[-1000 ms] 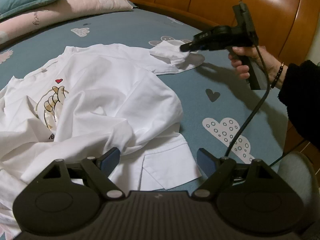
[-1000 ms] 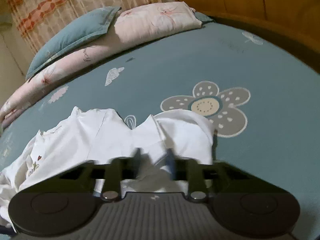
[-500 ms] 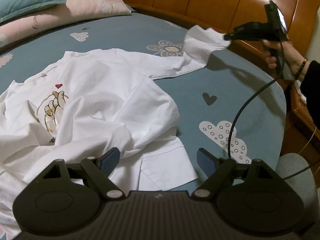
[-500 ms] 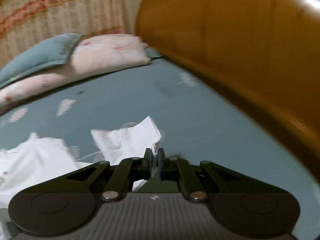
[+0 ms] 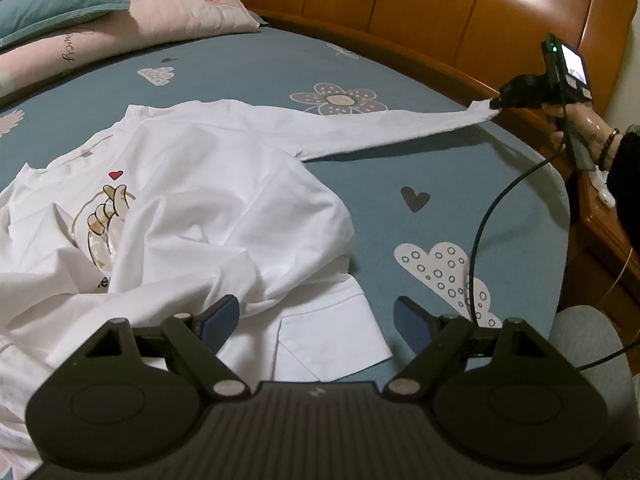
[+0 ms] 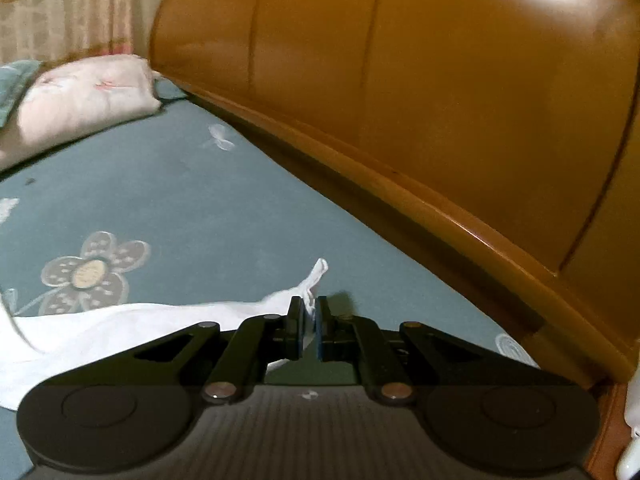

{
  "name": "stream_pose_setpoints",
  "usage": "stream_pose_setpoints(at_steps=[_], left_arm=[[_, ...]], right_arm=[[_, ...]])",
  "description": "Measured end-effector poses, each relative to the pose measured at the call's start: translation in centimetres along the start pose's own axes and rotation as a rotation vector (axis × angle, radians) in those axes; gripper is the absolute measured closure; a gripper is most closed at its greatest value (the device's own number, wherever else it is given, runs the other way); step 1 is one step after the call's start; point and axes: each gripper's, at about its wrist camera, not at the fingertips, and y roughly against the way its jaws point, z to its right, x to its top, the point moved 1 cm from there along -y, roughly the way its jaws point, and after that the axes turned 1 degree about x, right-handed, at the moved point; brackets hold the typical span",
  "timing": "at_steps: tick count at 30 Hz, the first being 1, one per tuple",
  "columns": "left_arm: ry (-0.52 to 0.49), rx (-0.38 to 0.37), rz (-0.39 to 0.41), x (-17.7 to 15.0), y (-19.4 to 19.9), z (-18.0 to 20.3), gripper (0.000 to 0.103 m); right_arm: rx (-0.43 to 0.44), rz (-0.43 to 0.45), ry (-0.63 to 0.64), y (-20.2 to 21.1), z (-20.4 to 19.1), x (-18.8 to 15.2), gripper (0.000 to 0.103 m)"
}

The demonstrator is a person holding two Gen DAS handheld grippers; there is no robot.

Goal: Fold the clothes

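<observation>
— Though most of it lies rumpled, what does the white shirt (image 5: 208, 184) look like on the bed?

— It is a long-sleeved white top spread over the blue-green bedsheet (image 5: 400, 168), which is printed with flowers, hearts and clouds. On the chest there is a drawing of a hand with crossed fingers and a small red heart (image 5: 116, 175) above it. The body is bunched into soft folds toward the near side, and a squared-off cuff or hem piece lies flat just ahead of the left gripper (image 5: 316, 320).

— And the sleeve?

— One sleeve (image 5: 400, 128) is stretched out nearly straight across the sheet toward the wooden headboard (image 5: 440, 12), passing just beside the printed flower. Its far end is lifted slightly, with a shadow beneath it.

— What has hold of it?

— The right gripper (image 6: 308, 322) is pinched tight on the sleeve's tip; a small tuft of white cloth pokes out past the closed pads. A hand (image 5: 576, 128) with a beaded bracelet grips its handle near the bed's edge.

— The left one?

— Its blue pads (image 5: 220, 316) stand wide apart, holding nothing, hovering over the shirt's lower edge.

— Anything else on the bed?

— A pink pillow (image 5: 168, 12) and a teal one (image 5: 52, 0) lie at the far side.
</observation>
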Motion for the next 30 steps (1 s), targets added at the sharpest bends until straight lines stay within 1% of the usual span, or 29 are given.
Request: stream_pose_setpoints(at_steps=[4,6,8,9,10,12,13,15,17,18,20,22,23,24,26,30], left_arm=[[0.003,0.005,-0.004,0.0,0.0,-0.1,0.019],[0.002,0.005,-0.005,0.0,0.0,-0.2,0.019],[0.002,0.003,-0.005,0.0,0.0,-0.2,0.019],[0.001,0.003,-0.004,0.0,0.1,-0.2,0.019],[0.0,0.004,-0.004,0.0,0.1,-0.2,0.019],[0.001,0.005,0.001,-0.1,0.2,-0.1,0.019],[-0.001,0.003,0.005,0.0,0.3,-0.1,0.019],[-0.005,-0.004,0.014,0.0,0.5,0.0,0.019],[-0.004,-0.012,0.022,0.0,0.7,0.1,0.019],[-0.004,-0.014,0.025,0.0,0.7,0.1,0.018],[-0.005,-0.015,0.03,0.1,0.7,0.1,0.016],[-0.003,-0.017,0.03,0.3,0.6,0.1,0.016],[-0.002,-0.018,0.028,0.4,0.6,0.0,0.016],[-0.002,-0.02,0.027,0.5,0.5,0.0,0.016],[-0.008,-0.022,0.024,0.6,0.5,-0.1,0.016],[-0.012,-0.024,0.012,0.8,-0.1,-0.6,0.016]], right_arm=[[-0.025,-0.034,0.014,-0.8,0.4,-0.7,0.097],[-0.039,-0.069,0.031,-1.2,0.5,-1.3,0.096],[-0.057,-0.124,0.052,-2.1,0.5,-1.9,0.095],[-0.076,-0.155,0.063,-2.6,0.3,-2.1,0.089],[-0.099,-0.185,0.074,-3.2,0.0,-2.2,0.086],[-0.114,-0.169,0.105,-3.1,-1.0,-1.9,0.085],[-0.1,-0.14,0.123,-2.7,-1.7,-1.6,0.085],[-0.018,-0.063,0.185,-1.5,-4.1,-0.7,0.084],[0.125,-0.007,0.27,-0.8,-7.5,0.1,0.081],[0.202,0.015,0.315,-0.6,-9.5,0.4,0.077],[0.369,0.03,0.398,-1.0,-13.8,0.5,0.075],[0.496,0.013,0.452,-2.3,-17.4,0.4,0.075],[0.545,-0.005,0.481,-3.3,-19.1,0.2,0.075],[0.574,-0.025,0.512,-4.3,-20.6,0.0,0.075],[0.604,-0.051,0.57,-6.2,-22.6,-0.3,0.075],[0.664,-0.094,0.617,-8.5,-22.9,-0.2,0.075]])
